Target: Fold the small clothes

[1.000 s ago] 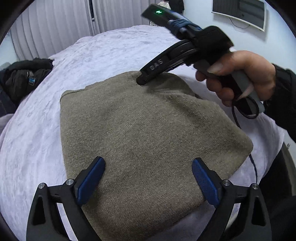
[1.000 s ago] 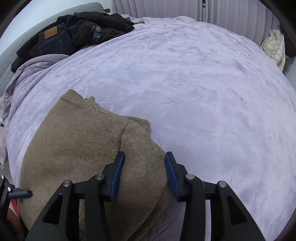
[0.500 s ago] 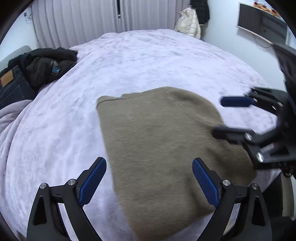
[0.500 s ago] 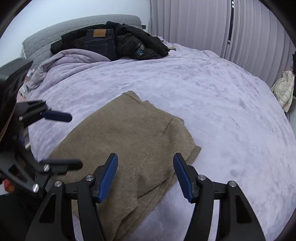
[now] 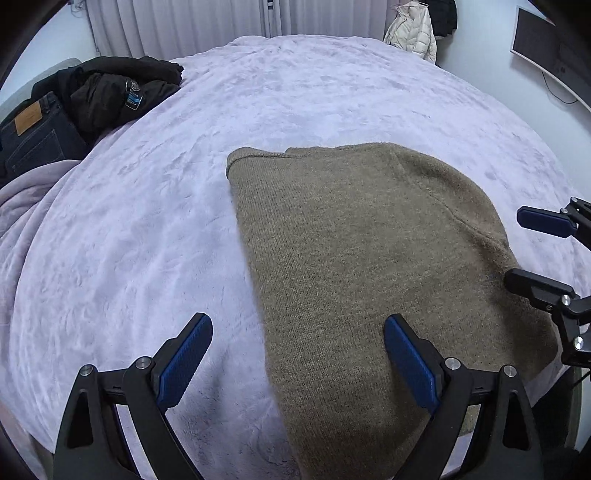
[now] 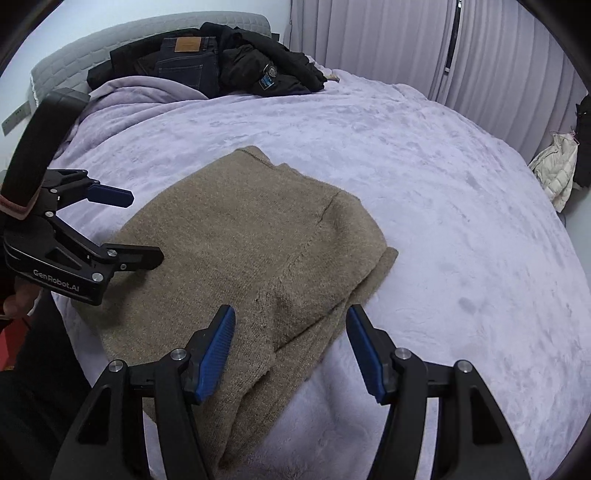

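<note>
olive-brown knit sweater (image 5: 362, 258) lies folded flat on lavender blanket (image 5: 147, 221).

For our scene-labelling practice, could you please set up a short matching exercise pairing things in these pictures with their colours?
Things:
1. sweater
2. blanket
3. puffer jacket
4. jeans

Colours:
a. dark blue
b. olive-brown
c. cream
d. pale lilac

Pairs: 1-b, 2-d, 3-c, 4-a
</note>
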Motion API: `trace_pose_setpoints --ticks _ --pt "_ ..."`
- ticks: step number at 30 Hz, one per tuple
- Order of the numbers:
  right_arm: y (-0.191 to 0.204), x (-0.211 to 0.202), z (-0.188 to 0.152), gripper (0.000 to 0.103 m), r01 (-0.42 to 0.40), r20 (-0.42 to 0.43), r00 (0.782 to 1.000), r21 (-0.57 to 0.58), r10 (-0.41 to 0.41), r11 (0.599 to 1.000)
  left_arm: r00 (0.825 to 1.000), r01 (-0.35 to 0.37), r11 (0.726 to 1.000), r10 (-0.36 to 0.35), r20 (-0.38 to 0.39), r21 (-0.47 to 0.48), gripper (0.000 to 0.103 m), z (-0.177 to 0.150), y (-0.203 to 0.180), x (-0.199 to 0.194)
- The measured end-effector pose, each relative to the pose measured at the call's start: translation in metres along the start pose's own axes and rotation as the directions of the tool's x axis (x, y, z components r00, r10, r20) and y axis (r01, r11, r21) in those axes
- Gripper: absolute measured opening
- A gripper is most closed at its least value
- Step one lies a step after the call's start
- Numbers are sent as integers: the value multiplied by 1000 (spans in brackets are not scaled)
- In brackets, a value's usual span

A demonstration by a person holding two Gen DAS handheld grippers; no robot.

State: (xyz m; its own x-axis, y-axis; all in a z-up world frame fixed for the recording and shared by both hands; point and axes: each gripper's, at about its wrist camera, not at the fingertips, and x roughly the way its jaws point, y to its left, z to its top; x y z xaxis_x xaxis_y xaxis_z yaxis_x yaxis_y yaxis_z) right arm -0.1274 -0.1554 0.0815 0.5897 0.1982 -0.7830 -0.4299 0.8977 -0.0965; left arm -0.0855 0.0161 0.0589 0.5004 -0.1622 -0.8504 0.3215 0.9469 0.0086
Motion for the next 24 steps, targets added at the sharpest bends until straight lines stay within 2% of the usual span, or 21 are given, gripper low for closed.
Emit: trace_pose_setpoints --ticks 4,9,12,15,19,22,24 --pt "5 -10 8 68 -10 34 999 -8 10 1000 1000 -12 1000 13 22 -19 95 14 8 0" --pt "10 2 23 68 5 32 999 -27 -4 1000 996 -59 996 63 57 -71 95 45 25 5" --pt "6 11 37 68 -27 31 999 3 26 1000 993 -99 990 105 52 -99 95 62 36 18" --pt "4 24 50 68 -62 30 998 20 61 998 992 -123 985 126 14 -123 95 75 46 41" --pt "6 54 59 68 -63 -13 998 30 63 998 993 -114 979 110 -32 -169 95 75 56 66" --pt "5 76 55 68 -71 -70 995 58 75 996 993 -114 977 111 -31 -177 95 66 56 66" --pt "5 72 48 68 -73 -43 996 59 76 996 991 -130 978 129 -17 -162 98 60 53 60"
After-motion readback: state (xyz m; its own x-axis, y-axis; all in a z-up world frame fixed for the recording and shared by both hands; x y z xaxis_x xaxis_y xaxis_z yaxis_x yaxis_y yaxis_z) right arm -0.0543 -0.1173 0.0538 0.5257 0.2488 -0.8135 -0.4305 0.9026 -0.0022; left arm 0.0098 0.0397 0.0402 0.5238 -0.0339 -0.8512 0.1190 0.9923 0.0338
